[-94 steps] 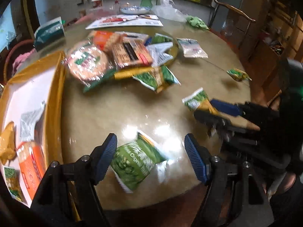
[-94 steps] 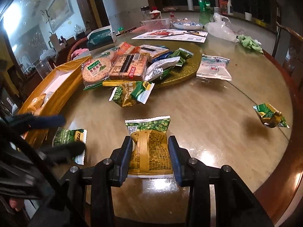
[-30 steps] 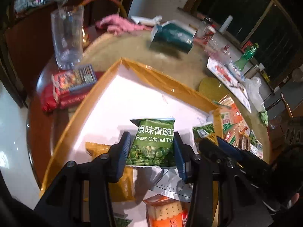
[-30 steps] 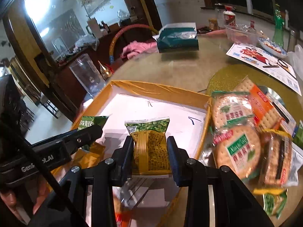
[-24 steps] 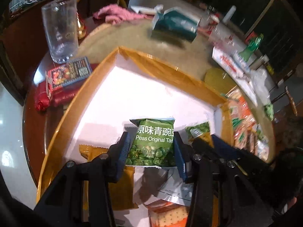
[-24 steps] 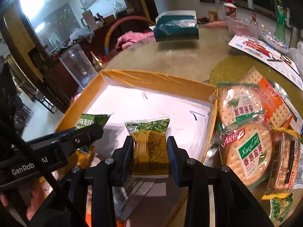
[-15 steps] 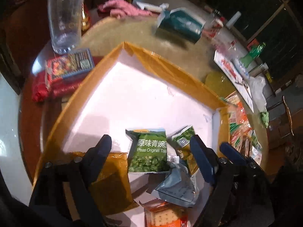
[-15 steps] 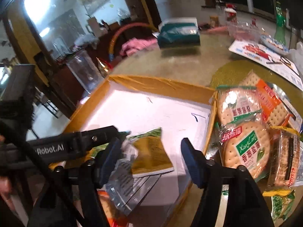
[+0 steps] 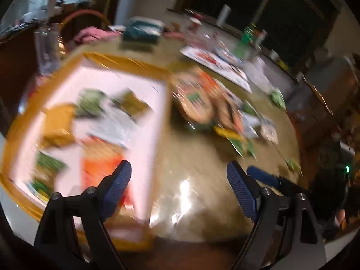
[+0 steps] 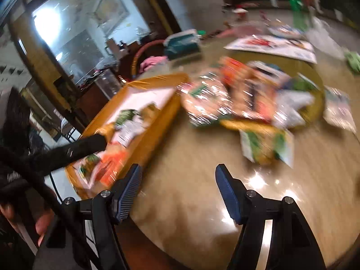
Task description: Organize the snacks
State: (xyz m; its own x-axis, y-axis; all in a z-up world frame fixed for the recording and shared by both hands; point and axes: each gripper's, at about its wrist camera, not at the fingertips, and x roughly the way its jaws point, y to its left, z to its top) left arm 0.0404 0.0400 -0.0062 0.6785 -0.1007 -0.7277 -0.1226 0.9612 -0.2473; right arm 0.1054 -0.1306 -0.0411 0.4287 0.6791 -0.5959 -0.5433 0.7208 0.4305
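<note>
Both tongs, left (image 9: pixel 178 190) and right (image 10: pixel 177 192), gape empty over the glossy round table (image 10: pixel 292 168); snack pile (image 10: pixel 247 99) beyond.

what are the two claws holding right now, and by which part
Nothing. The left claw and the right claw are both wide open with only the table between their fingers. The snack packets lie loose in the yellow box.

So the tray (image 9: pixel 144 67) sits on the left side of the bench (image 9: pixel 198 162) with a bunch of snack packets (image 9: pixel 94 103) lying in it. Just right of it is the heap of cracker packs (image 9: pixel 198 105), and behind the tray there's a tissue box (image 9: pixel 141 32) further back.
</note>
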